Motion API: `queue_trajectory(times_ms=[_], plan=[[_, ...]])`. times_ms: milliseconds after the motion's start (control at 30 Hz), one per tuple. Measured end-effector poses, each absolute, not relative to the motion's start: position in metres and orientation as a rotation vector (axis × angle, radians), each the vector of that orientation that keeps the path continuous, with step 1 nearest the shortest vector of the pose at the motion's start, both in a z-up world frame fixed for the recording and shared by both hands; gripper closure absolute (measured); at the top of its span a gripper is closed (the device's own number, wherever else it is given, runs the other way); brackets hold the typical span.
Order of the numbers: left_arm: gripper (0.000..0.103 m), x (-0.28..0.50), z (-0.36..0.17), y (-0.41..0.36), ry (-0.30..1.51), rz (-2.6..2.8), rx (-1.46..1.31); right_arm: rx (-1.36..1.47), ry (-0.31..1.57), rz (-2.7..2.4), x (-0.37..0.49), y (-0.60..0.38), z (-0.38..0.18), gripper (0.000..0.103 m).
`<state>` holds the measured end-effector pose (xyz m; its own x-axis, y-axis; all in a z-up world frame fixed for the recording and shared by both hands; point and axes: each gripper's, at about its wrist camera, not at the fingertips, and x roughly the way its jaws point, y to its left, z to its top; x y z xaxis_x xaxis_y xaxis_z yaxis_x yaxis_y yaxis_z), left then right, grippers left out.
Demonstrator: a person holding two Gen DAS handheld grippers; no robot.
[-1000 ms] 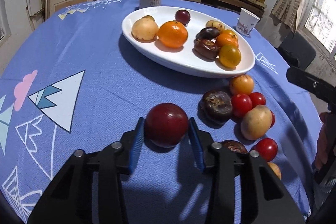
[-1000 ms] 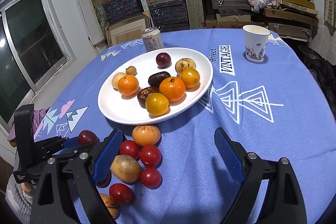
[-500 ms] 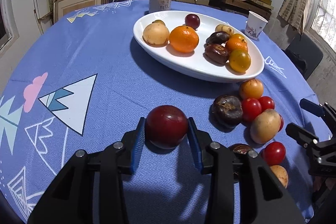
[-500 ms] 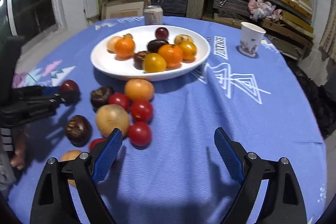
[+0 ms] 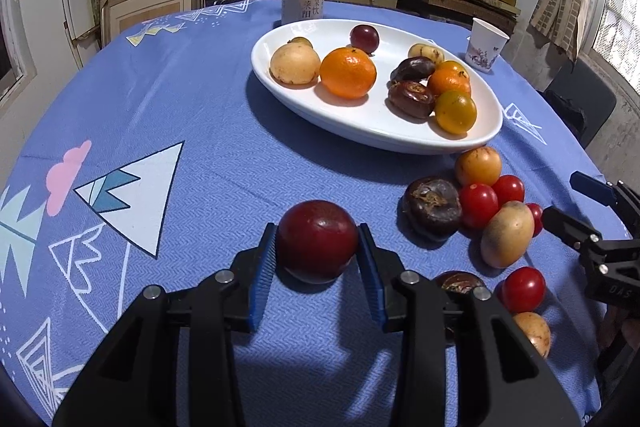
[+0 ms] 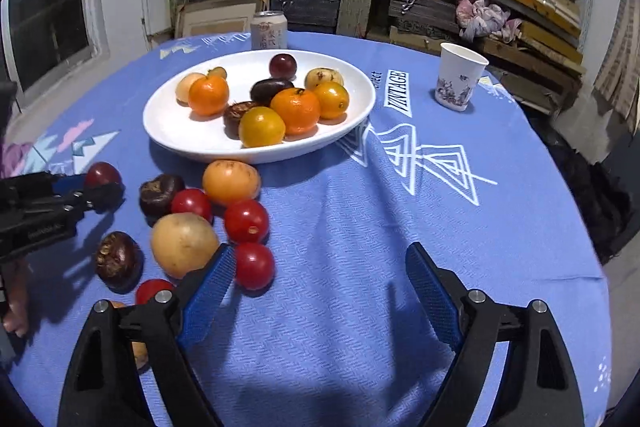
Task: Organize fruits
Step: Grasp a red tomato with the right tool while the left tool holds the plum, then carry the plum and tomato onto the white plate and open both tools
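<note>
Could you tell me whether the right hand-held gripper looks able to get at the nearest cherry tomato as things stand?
Probably yes: the right hand-held gripper, empty and closing slightly, has the cherry tomato beside its left finger, nothing covering it.

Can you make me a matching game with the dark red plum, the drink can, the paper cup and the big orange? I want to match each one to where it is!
Things:
1. dark red plum
2. drink can
3. paper cup
4. big orange

Places:
A. on the white plate
B. on the cloth behind the plate
C. between the blue pads of the left tool
D. on the cloth near the word VINTAGE

Pairs: 1-C, 2-B, 3-D, 4-A
</note>
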<state>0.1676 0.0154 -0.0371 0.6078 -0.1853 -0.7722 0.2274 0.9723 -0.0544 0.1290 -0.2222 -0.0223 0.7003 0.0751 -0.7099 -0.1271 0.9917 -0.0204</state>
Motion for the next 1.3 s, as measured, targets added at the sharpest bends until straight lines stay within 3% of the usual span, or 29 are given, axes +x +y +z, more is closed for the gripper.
queue_trajectory(times_ms=[100,167,567,1100,1300], plan=[[0.064,0.167,-0.037,0.015,0.886,-0.237,0.055,-0.124,0.794,0.176,0.126,-0.204,-0.027,0.030],[0.064,0.166,-0.037,0.014,0.886,-0.237,0.057,-0.130,0.793,0.197,0.125,-0.200,-0.027,0.052],[0.063,0.166,-0.038,0.013,0.889,-0.237,0.069,-0.116,0.860,0.265,0.137,-0.188,-0.038,0.077],[0.065,0.166,-0.039,0.008,0.896,-0.283,0.064,-0.080,0.815,0.282,0.125,-0.190,-0.027,0.078],[0.065,0.149,-0.016,0.009,0.770,-0.297,0.044,-0.049,0.764,0.272,0.122,-0.197,-0.014,0.078]])
